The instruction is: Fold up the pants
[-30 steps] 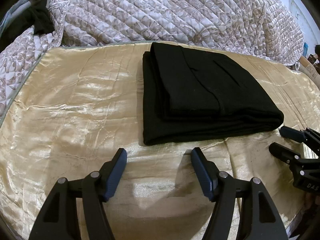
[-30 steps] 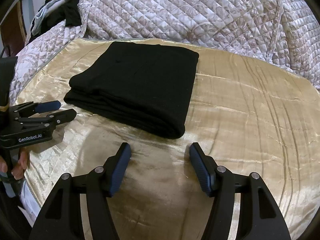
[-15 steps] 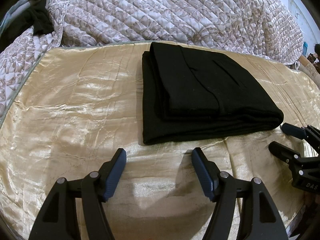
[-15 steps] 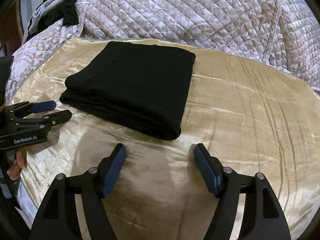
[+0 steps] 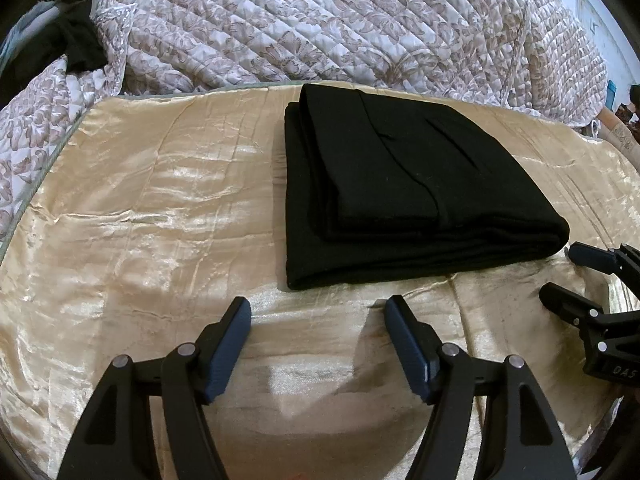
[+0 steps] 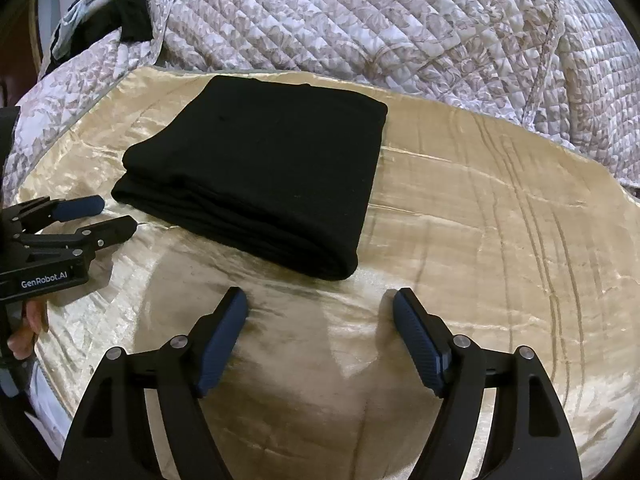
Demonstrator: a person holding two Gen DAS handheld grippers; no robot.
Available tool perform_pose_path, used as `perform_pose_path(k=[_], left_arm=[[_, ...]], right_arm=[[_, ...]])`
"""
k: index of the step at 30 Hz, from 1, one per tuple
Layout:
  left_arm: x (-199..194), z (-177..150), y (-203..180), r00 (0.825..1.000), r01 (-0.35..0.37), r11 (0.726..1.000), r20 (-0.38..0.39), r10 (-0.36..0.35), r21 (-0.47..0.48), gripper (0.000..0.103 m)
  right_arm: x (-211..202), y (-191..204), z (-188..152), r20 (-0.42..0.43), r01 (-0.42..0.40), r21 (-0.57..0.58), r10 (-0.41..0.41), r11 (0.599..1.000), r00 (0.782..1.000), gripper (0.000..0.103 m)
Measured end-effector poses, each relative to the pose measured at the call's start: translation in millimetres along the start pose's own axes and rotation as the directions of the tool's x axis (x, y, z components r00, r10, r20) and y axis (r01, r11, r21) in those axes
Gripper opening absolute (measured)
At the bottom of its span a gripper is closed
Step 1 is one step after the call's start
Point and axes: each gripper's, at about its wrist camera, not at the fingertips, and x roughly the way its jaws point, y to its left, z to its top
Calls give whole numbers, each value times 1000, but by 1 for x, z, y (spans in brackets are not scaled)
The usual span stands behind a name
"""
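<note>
Folded pants point(image 5: 404, 196) are lying just ahead of both spread, empty hand-held grippers, left point(image 5: 318, 312) and right point(image 6: 320, 304), whose jaws have just been widening.

A shiny, wrinkled gold satin sheet point(image 5: 152, 208) spreads beneath and ahead of both grippers. Beyond it, farther from the fingertips, a quilted bedspread with a beige-and-white leaf pattern point(image 6: 360, 24) lies bunched in a high ridge. Far off to the upper left, a heap of dark and pale-blue clothing point(image 6: 104, 4) rests on that bedspread.
</note>
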Motion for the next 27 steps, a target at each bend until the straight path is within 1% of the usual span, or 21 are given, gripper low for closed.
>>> perform_pose_path(k=[5,16,27], left_arm=[[1,0,1,1000,-1,1000,-3,1,3,73],[0,1,0,1000,2,1000,-6,-2,0,73],[0,1,0,1000,6,1000,-9,-6,-3,74]], right_arm=[[1,-1,1,-4,-1,3,1,1000,1000,77],[2,-4,-4,42,-12,12,11,1000,999,80],[2,-4,-3,52,-12,15,11,1000,999,80]])
